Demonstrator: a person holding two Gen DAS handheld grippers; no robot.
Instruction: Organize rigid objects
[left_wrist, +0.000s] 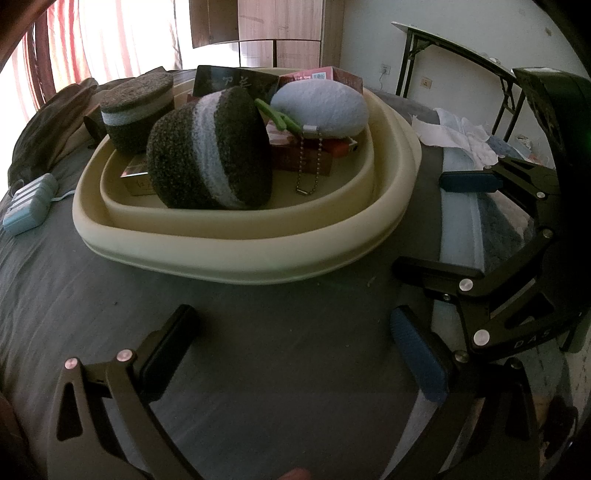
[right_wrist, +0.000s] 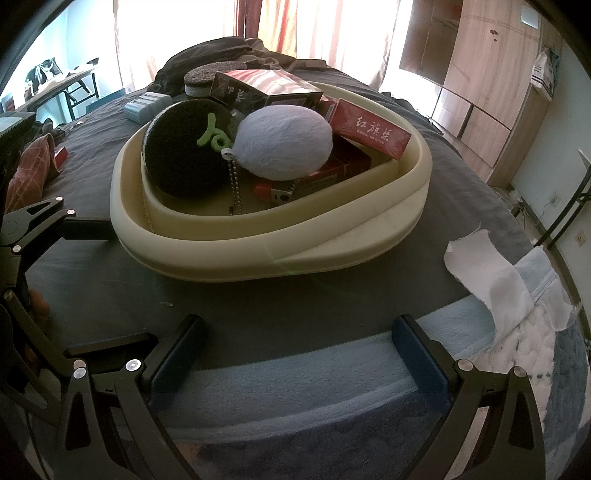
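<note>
Boxes and other small items already fill the cream basin (left_wrist: 236, 254), which sits on the dark sheet of the bed (left_wrist: 258, 350). Inside it lie a red box (right_wrist: 369, 129) with Chinese characters, a dark box (right_wrist: 266, 90) propped behind, a lighter (right_wrist: 275, 194) near the front, a pale plush ball (right_wrist: 284, 142) on a bead chain, and a dark striped plush puck (left_wrist: 210, 147) leaning on its edge. A second puck (left_wrist: 136, 110) sits at the basin's far-left rim; whether it rests inside or on the rim cannot be told.

Judging from this, most of the sorting looks done. Outside the basin remain a pale blue case (left_wrist: 31, 203) on the sheet to its left and a small red item (right_wrist: 61, 155) further off, seen only in the right wrist view. These are probably what is left to gather.

Both grippers hang empty over the near part of the bed, short of the basin. The left gripper (left_wrist: 295, 354) has its fingers spread wide, and so does the right gripper (right_wrist: 295, 365), which hovers above a blue blanket (right_wrist: 295, 369).

Little blocks the way. White cloth (right_wrist: 487, 280) lies at the bed's right edge, dark clothing is bunched behind the basin, and the piled plush may roll if another item is pushed in.
</note>
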